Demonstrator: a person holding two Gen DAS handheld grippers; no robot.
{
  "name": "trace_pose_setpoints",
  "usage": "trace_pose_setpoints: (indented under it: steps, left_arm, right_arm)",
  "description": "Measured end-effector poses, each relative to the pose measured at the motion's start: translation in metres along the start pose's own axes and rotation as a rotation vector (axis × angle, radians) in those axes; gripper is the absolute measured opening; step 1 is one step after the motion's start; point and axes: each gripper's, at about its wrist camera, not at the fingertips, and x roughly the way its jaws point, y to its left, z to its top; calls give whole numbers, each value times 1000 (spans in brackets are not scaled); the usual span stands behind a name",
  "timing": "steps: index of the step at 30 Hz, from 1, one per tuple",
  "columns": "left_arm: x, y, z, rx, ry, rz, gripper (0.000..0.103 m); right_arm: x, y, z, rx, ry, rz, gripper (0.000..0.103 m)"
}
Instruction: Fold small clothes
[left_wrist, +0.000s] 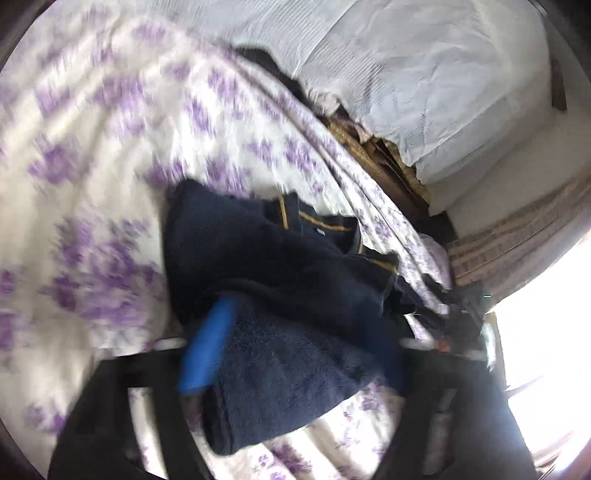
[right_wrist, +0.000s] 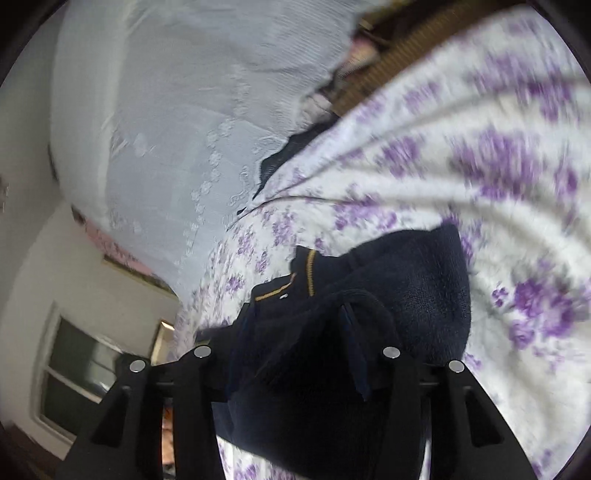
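Note:
A dark navy knitted garment (left_wrist: 258, 251) with thin yellow trim lies bunched on the purple-flowered bedsheet (left_wrist: 92, 166). In the left wrist view my left gripper (left_wrist: 306, 325) stands open; its blue finger (left_wrist: 207, 347) is on the left side of the cloth and a thick fold lies loose between the jaws. In the right wrist view the same garment (right_wrist: 413, 280) drapes over and between the jaws of my right gripper (right_wrist: 295, 314), which is open. One dark blue finger (right_wrist: 354, 350) shows through the folds; the other is mostly hidden by cloth.
A white embroidered cover (right_wrist: 166, 129), seen also as a white cover (left_wrist: 406, 74), is heaped past the sheet's far edge. Brown woven material (left_wrist: 373, 147) shows in the gap between them. A bright window (left_wrist: 546, 332) is to the right, and a window frame (right_wrist: 74, 369) is at the lower left.

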Motion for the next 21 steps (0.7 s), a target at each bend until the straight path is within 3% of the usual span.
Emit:
trace_pose_setpoints:
  steps: [2, 6, 11, 15, 18, 19, 21]
  left_arm:
    - [-10, -8, -1, 43, -25, 25, 83]
    - [-17, -18, -8, 128, 3, 4, 83]
    - [9, -46, -26, 299, 90, 68, 83]
    - [34, -63, -26, 392, 90, 196, 83]
    - [51, -57, 0, 332, 49, 348, 84]
    - [56, -51, 12, 282, 46, 370, 84]
    - [63, -32, 36, 136, 28, 345, 84]
  right_arm:
    - [-8, 15, -3, -65, 6, 13, 48]
    - [-10, 39, -18, -229, 62, -26, 28]
    - [9, 59, -45, -431, 213, -60, 27]
    - [41, 69, -58, -515, 311, -113, 28]
    - [63, 71, -42, -501, 296, -155, 29]
    - [69, 70, -30, -470, 247, -188, 31]
    - [70, 56, 1, -335, 91, -218, 31]
